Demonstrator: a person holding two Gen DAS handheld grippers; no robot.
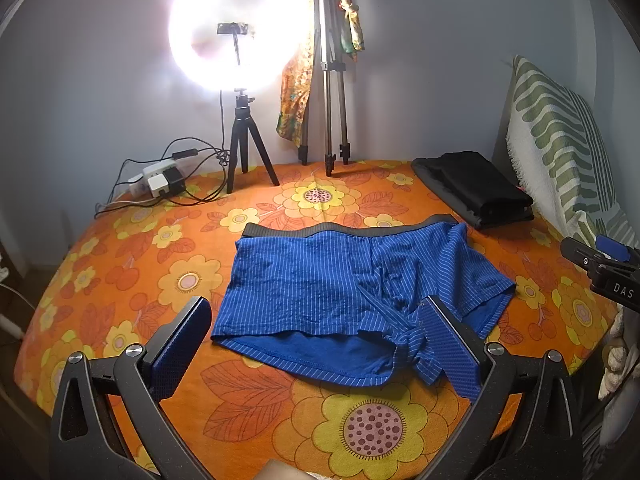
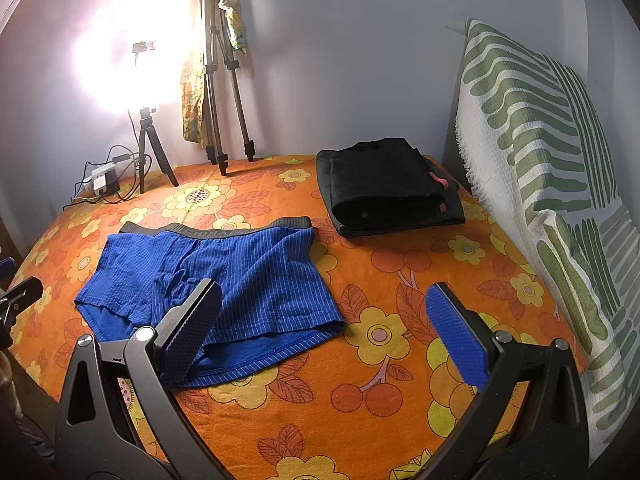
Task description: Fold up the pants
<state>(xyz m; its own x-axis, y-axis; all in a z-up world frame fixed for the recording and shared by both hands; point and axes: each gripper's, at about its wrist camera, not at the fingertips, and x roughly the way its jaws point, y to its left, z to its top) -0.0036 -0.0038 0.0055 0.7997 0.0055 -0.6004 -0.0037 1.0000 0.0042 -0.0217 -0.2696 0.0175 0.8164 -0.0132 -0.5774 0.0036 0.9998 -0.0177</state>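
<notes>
The blue pinstriped shorts with a grey waistband (image 1: 344,280) lay flat on the orange floral bedspread (image 1: 132,264), near the folded black clothes (image 2: 384,188). Left gripper (image 1: 320,344) and right gripper (image 2: 324,332) hovered with fingers wide apart.

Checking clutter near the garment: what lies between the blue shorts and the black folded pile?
Only bare floral cloth separates the blue shorts from the black folded pile; the right wrist view shows it best.
</notes>
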